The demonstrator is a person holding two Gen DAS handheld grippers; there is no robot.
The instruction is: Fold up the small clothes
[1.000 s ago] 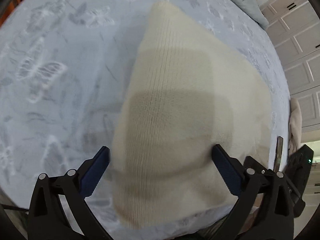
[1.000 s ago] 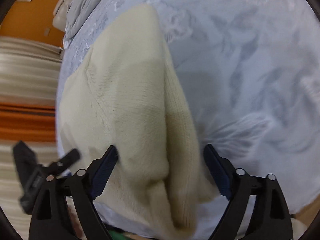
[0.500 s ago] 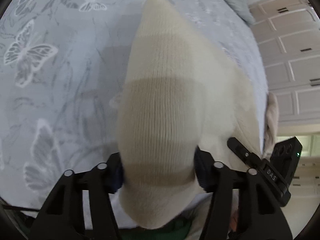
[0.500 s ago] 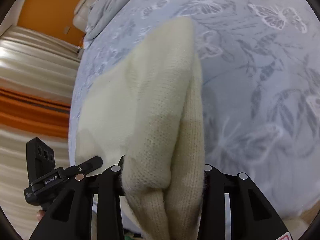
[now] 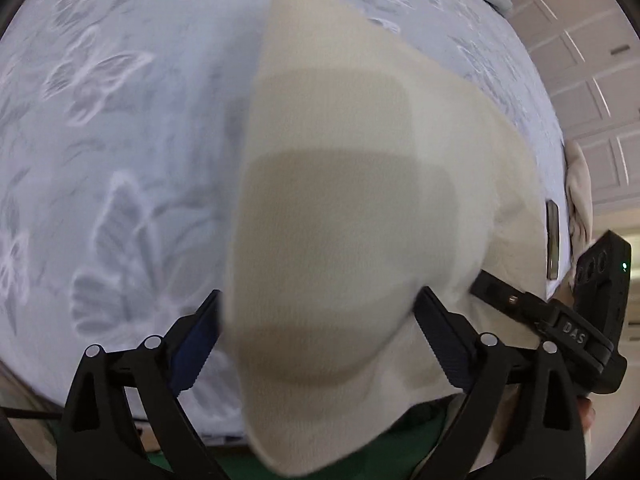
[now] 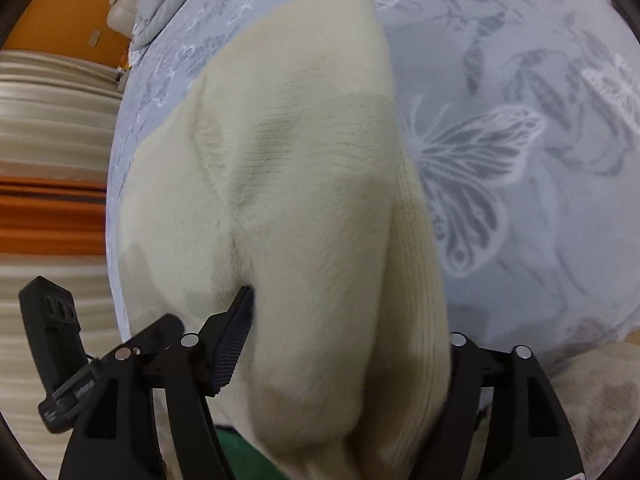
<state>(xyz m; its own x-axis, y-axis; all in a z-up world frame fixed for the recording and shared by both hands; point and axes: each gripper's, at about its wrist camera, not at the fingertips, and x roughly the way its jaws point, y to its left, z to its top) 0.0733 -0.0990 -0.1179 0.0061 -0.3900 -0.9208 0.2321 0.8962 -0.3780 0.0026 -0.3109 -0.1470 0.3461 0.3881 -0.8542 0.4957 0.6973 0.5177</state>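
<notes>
A pale blue butterfly-print bed point(image 5: 120, 128) fills both views, white panelled wardrobe doors point(image 5: 592, 80) at right. The cream knit garment point(image 5: 340, 216) drapes between both grippers' spread jaws.

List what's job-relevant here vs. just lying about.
In the job: cream knit garment, left gripper, right gripper, butterfly-print bedspread as folding surface.

Lying about: grey pillow, beige cloth at the bed edge, white cabinet doors.
</notes>
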